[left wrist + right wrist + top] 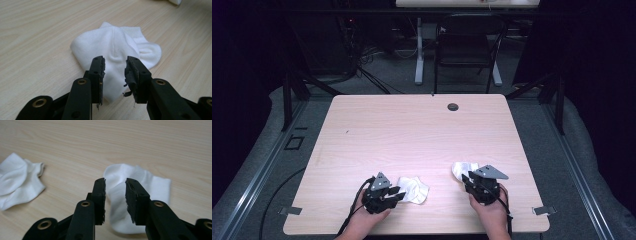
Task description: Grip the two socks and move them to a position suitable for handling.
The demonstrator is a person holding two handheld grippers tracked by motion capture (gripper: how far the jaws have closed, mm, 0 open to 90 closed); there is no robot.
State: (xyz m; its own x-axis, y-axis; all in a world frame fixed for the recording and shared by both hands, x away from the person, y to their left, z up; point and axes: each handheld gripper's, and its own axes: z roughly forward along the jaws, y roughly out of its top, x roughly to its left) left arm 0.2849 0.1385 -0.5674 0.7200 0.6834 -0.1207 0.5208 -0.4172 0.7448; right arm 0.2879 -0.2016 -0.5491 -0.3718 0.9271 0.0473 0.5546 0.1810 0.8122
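Two crumpled white socks lie near the front edge of the wooden table (412, 130). In the high view the left sock (414, 189) sits just right of my left gripper (398, 193). In the left gripper view, that gripper (115, 62) stands open, its jaws slightly apart over the near end of the sock (115, 45) and not clamping it. The right sock (460, 170) lies just ahead of my right gripper (467, 178). My right gripper (115, 182) is open above the near part of this sock (152, 187). The right gripper view also shows the other sock (17, 180) at far left.
A dark round grommet (453, 106) sits near the table's far edge. Beyond the table stand a black chair (467, 45) and a white desk leg (419, 55). Metal rails run along the floor on both sides. A cable (277, 195) trails off at the left.
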